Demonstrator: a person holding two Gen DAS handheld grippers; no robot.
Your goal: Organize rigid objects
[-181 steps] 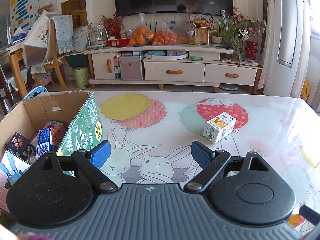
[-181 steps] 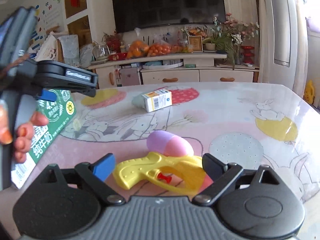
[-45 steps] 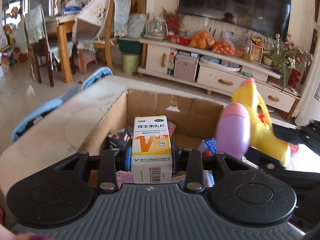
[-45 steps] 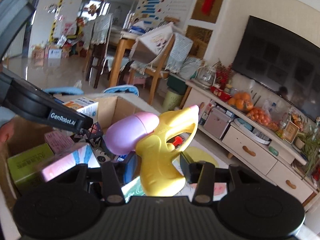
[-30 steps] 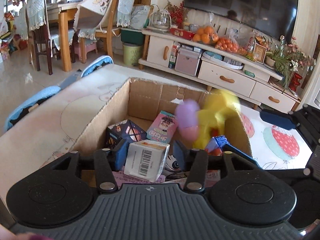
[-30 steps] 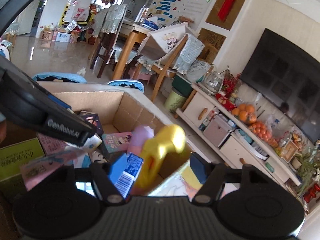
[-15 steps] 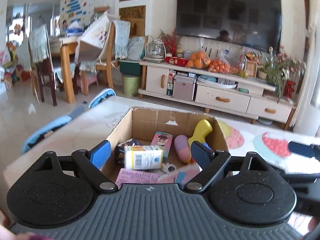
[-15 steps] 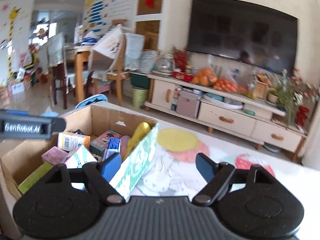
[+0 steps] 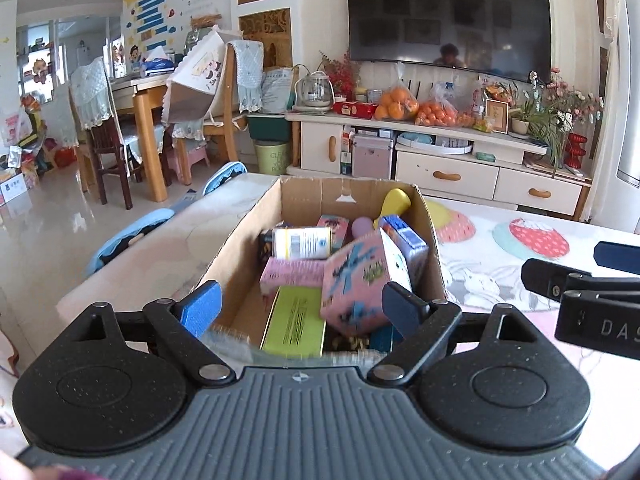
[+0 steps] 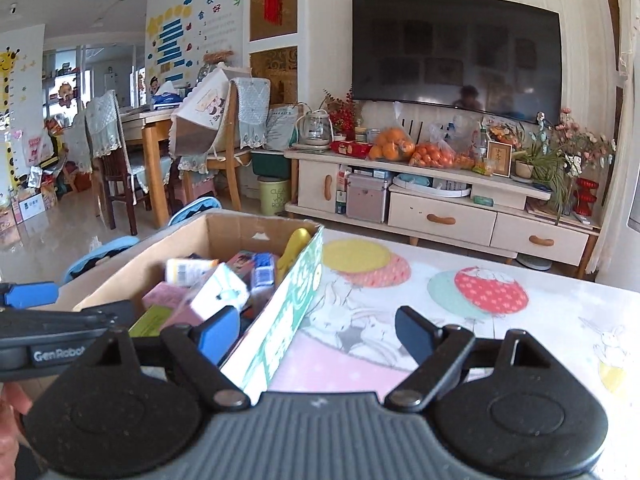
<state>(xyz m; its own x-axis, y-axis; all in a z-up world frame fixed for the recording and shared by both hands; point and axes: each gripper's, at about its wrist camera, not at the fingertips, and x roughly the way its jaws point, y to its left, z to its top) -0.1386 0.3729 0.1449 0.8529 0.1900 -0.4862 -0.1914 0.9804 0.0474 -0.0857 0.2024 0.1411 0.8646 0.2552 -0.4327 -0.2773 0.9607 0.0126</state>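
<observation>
The cardboard box [image 9: 240, 236] sat on the table [image 9: 500, 276], full of small things. A pink box [image 9: 354, 280] leaned on top, a yellow-green box [image 9: 294, 320] lay flat beside it, and a white box with a barcode [image 9: 302, 243] lay farther back. A yellow toy [image 9: 396, 204] stuck up near the far wall. The left gripper [image 9: 301, 308] hung over the near end of the cardboard box with its jaws wide apart and nothing in them. The right gripper [image 10: 318, 334] was over the table, just beside the box's green side, also spread wide and empty. The little boxes looked light and stiff, but a hard squeeze could dent them. Their flat sides seemed the best place to pinch. The toy looked smooth and maybe slippery, so its thin handle seemed safest to hold.
</observation>
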